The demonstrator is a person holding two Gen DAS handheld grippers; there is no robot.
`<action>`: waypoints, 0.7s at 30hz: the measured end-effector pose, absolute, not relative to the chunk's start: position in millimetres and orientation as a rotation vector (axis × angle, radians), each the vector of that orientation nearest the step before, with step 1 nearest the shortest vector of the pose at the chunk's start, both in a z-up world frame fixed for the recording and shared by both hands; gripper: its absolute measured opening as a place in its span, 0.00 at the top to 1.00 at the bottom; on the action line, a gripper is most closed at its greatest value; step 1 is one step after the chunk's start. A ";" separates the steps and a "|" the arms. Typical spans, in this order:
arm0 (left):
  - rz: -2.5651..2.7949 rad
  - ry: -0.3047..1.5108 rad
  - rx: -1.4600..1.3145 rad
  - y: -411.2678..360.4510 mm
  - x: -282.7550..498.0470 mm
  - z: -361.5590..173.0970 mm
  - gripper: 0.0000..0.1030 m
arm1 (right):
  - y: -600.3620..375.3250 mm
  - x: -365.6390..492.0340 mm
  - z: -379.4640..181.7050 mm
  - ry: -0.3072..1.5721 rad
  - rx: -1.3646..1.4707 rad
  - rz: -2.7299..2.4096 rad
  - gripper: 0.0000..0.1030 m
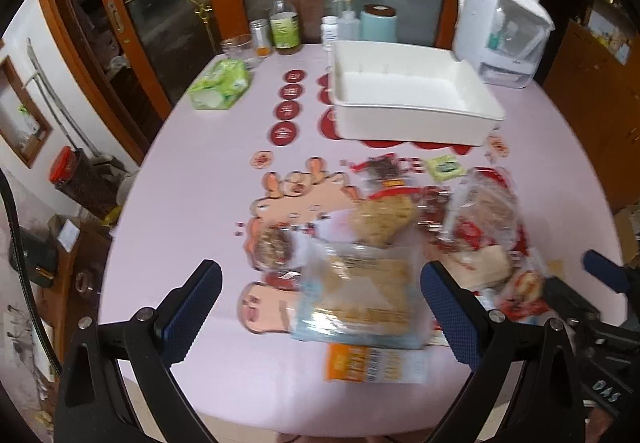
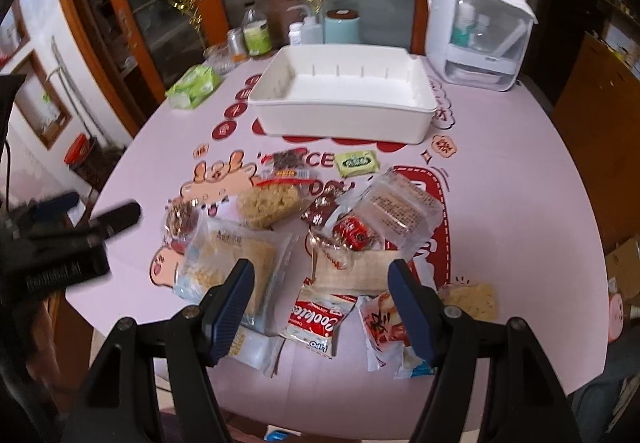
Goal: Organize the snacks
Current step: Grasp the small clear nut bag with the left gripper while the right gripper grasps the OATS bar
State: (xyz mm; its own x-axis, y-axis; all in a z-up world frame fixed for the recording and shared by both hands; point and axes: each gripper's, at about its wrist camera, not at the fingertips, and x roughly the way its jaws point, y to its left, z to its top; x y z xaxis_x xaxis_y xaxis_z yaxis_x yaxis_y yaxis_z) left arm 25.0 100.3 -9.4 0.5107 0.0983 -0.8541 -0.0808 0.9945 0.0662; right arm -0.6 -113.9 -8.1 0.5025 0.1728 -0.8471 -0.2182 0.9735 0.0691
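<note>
— Snacks (image 2: 320,243) lie in a loose heap on the near half of our pink table (image 2: 520,183), well short of the white bin (image 2: 344,99) that sits toward the far edge with nothing visible inside it.

— What do we have under the tongs?

— Our right gripper (image 2: 320,299) hangs with jaws spread and nothing between the pads; below it lie a red-and-white cookie packet (image 2: 316,319) and a brown paper-wrapped pack (image 2: 352,271). Our left gripper (image 1: 320,303) is likewise released, above a clear bag of pale crackers (image 1: 360,295), though that view is blurred.

— And what stands between the heap and the bin?

— A small green packet (image 2: 357,162) lies just before the bin's near wall. A green tissue pack (image 2: 195,85) sits off to the left, bottles and jars (image 2: 256,31) line the far edge, and a white appliance (image 2: 476,31) stands just right of the bin.
</note>
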 end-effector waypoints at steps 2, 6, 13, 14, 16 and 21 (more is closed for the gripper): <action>0.135 1.045 0.045 113.8 30.3 -18.6 0.04 | -110.4 -1.8 -16.2 1.026 -0.075 0.256 0.32; 0.150 1.102 0.057 148.7 41.9 -43.1 0.04 | -102.8 -5.0 -40.3 1.043 -0.128 0.329 0.32; 0.003 1.199 0.118 170.6 49.5 -93.1 0.04 | -81.4 -13.1 -79.3 1.100 -0.237 0.477 0.32; -0.045 1.215 0.146 169.2 50.7 -102.4 0.04 | -76.9 -14.4 -86.3 1.113 -0.260 0.497 0.32; -0.086 1.243 0.208 167.3 52.8 -117.5 0.04 | -65.5 -18.5 -100.6 1.130 -0.321 0.541 0.32; -0.092 1.308 0.208 180.1 68.3 -143.8 0.04 | -42.0 -26.9 -126.7 1.165 -0.419 0.654 0.32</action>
State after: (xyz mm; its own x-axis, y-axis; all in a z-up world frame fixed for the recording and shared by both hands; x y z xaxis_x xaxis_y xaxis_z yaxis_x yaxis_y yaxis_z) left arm 68.3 180.1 -143.8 0.2598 0.0502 -0.9644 0.1846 0.9776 0.1007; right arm -26.9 -42.0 -126.7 0.2444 0.2534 -0.9360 -0.6671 0.7445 0.0274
